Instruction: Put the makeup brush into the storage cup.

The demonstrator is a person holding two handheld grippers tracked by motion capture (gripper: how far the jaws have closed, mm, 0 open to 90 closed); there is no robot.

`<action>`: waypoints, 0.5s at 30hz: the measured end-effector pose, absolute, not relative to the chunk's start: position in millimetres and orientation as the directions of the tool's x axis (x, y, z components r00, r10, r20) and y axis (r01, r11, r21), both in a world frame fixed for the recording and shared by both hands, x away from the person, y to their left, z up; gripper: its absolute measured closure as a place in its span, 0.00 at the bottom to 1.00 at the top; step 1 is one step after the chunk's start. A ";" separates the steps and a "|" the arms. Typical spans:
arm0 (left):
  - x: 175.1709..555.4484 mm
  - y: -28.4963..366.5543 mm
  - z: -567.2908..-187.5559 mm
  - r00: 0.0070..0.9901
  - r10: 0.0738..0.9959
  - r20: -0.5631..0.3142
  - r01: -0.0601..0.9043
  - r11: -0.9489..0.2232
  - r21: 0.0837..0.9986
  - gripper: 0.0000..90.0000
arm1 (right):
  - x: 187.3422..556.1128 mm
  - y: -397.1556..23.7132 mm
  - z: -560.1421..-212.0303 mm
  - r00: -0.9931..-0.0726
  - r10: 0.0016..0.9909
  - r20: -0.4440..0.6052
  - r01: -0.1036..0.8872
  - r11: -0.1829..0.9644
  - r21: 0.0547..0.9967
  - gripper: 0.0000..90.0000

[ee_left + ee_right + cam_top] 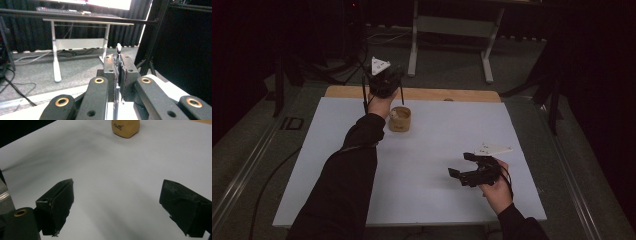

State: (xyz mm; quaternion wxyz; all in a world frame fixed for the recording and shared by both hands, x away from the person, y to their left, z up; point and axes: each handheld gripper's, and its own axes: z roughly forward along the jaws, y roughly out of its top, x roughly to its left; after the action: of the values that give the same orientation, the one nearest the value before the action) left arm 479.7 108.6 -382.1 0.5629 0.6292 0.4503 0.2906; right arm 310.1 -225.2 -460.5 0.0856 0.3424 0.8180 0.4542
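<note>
Chopsticks (118, 75), a thin dark pair, sit clenched upright between the left gripper's (119, 75) jaws, their tips poking above the pads. Nearest the person, at about four o'clock on the white board (422, 165), the right gripper (464, 167) hovers with its jaws spread wide and nothing between them. Farther off, toward twelve o'clock, the left gripper hangs just behind a small wooden cup (400, 119). Beyond stands a white-legged desk (56, 62).
</note>
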 end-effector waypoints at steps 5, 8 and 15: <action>480.2 106.0 -394.4 0.422 0.895 -0.141 0.256 0.032 0.966 0.94 | 309.9 -225.1 -460.1 -0.752 0.638 0.163 0.477 0.357 0.803 0.14; 480.8 105.3 -401.2 0.423 0.894 -0.147 0.258 0.036 0.965 0.94 | 310.0 -225.1 -460.5 -0.753 0.638 0.164 0.479 0.359 0.801 0.14; 483.4 105.7 -416.1 0.415 0.897 -0.150 0.283 0.030 0.959 0.94 | 309.7 -224.9 -460.3 -0.755 0.634 0.167 0.479 0.360 0.801 0.14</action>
State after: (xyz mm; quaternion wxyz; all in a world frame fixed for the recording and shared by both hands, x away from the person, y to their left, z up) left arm 483.4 105.7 -416.1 0.5485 0.6377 0.4626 0.2801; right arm 309.7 -224.9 -460.3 0.0854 0.3391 0.8201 0.4528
